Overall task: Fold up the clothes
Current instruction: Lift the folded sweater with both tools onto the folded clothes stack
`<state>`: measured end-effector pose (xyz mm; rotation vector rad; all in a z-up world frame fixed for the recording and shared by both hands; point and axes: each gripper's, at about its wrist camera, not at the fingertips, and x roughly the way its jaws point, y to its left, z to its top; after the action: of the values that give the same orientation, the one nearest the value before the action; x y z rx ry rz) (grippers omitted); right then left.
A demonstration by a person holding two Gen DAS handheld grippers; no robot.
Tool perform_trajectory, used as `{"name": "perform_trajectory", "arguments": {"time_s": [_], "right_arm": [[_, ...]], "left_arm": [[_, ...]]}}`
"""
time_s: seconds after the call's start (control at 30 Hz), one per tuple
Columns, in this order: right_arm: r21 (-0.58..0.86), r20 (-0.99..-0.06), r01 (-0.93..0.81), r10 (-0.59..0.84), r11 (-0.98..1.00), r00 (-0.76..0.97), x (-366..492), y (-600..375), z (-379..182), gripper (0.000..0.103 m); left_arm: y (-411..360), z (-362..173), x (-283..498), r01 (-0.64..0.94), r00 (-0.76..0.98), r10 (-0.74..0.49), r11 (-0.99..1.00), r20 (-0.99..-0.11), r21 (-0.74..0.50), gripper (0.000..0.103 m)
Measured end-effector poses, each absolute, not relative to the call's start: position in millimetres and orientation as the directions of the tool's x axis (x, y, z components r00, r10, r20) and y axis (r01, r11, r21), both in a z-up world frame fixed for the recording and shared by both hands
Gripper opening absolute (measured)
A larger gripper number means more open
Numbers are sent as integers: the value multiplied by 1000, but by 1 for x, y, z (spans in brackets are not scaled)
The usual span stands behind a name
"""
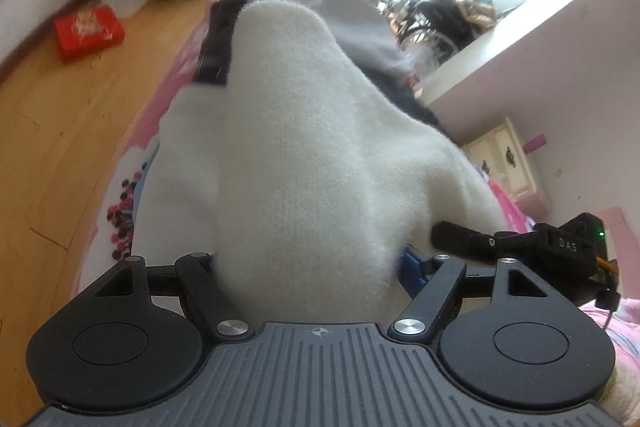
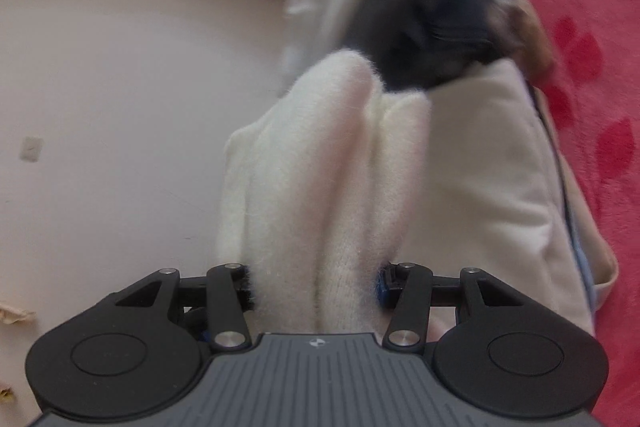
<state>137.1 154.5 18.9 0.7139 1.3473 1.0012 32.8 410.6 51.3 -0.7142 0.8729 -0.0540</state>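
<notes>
A fluffy white knit sweater (image 1: 304,131) bulges up between the fingers of my left gripper (image 1: 308,263), which is shut on it; the fingertips are buried in the knit. Its dark collar or trim (image 1: 218,39) shows at the far end. In the right wrist view the same white sweater (image 2: 332,163) runs in folds from my right gripper (image 2: 316,279), shut on it too, up to a dark grey part (image 2: 424,27). The right gripper (image 1: 460,233) also shows at the right edge of the left wrist view, close beside the sweater.
A pink patterned bed sheet (image 1: 124,195) lies under the sweater, with wooden floor (image 1: 60,115) and a red box (image 1: 88,31) to the left. A white ledge (image 1: 520,39) is at the right. A beige cloth (image 2: 492,179) lies on a red flowered blanket (image 2: 600,67); a white wall (image 2: 120,87) is left.
</notes>
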Motion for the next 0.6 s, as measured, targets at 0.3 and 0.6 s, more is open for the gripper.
{"name": "perform_trajectory", "arguments": {"time_s": [0.3,0.6], "right_arm": [[870,-470,-198,881,452,-53,144,154,22,52],[862,-489,-176,871,476,-39,150,152,-4,52]], "left_arm": [[421,43,39,-233,666,-354,738,-657,-634,76],[422,25,46,-264,638,-354,733,-683,-627,79]]}}
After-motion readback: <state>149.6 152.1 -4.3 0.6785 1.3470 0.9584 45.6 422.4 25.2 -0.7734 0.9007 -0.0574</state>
